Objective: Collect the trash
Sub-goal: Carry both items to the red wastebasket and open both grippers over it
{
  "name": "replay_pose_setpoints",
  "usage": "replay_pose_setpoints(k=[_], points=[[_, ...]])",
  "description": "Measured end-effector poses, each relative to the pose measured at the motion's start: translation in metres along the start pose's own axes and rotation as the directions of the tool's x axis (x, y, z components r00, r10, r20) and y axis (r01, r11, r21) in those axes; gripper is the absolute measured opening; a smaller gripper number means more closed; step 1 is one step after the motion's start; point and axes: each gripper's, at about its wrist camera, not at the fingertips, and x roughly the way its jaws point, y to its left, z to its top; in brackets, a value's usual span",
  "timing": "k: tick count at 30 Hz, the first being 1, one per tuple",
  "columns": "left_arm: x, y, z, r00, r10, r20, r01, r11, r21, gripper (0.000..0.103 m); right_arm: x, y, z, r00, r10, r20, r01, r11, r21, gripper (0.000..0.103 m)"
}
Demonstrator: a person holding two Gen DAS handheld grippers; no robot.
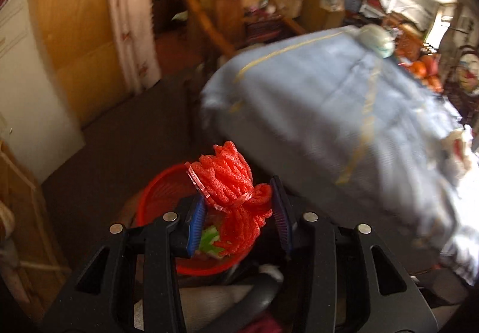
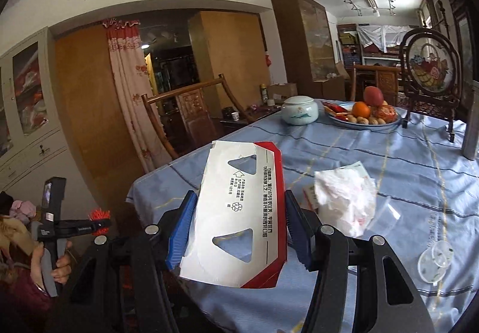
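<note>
The left gripper is loosely bracketing a red foam net bundle above the red plastic basket; beside the basket, over the blue-clothed surface, the right gripper is clamping a flattened red-and-white cardboard carton.

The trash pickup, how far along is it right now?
Midway. In hand: the left hand-held gripper has a red foam net between its fingers above a red bin, not yet dropped in; the right hand-held gripper holds a flattened carton. Left: the crumpled tissue and clear plastic wrap on the table.
</note>
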Motion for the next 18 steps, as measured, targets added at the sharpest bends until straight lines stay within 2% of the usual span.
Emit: replay_pose_setpoints(k=[1, 3, 5, 6, 8, 12, 15, 18], points=[[0.009, 0.005, -0.002, 0.999, 0.035, -0.021, -0.035, 0.999, -0.008, 0.047, 0.005, 0.009, 0.0, 1.0, 0.015, -0.006, -0.015, 1.0, -0.003, 0.058], [0.02, 0.016, -0.002, 0.995, 0.094, -0.033, -0.095, 0.995, -0.028, 0.062, 0.019, 0.027, 0.001, 0.998, 0.055, -0.027, -0.055, 0.998, -0.013, 0.058], [0.023, 0.027, -0.002, 0.992, 0.122, -0.019, -0.123, 0.99, -0.064, 0.079, 0.032, 0.045, 0.0, 0.995, 0.086, -0.051, -0.088, 0.996, -0.025, 0.058], [0.023, 0.033, -0.001, 0.99, 0.14, -0.004, -0.14, 0.986, -0.086, 0.084, 0.043, 0.057, 0.0, 0.992, 0.108, -0.071, -0.111, 0.993, -0.034, 0.058], [0.022, 0.043, -0.001, 0.984, 0.179, 0.016, -0.176, 0.978, -0.111, 0.087, 0.059, 0.074, -0.002, 0.985, 0.138, -0.105, -0.144, 0.989, -0.046, 0.058], [0.021, 0.058, -0.003, 0.958, 0.285, 0.036, -0.276, 0.947, -0.165, 0.093, 0.096, 0.115, -0.006, 0.962, 0.201, -0.187, -0.218, 0.973, -0.074, 0.058], [0.022, 0.069, -0.005, 0.953, 0.301, 0.028, -0.289, 0.934, -0.209, 0.095, 0.12, 0.143, -0.012, 0.939, 0.237, -0.251, -0.267, 0.959, -0.092, 0.058], [0.023, 0.089, -0.007, 0.956, 0.294, 0.009, -0.281, 0.921, -0.268, 0.095, 0.149, 0.175, -0.019, 0.904, 0.277, -0.325, -0.328, 0.938, -0.113, 0.058]])
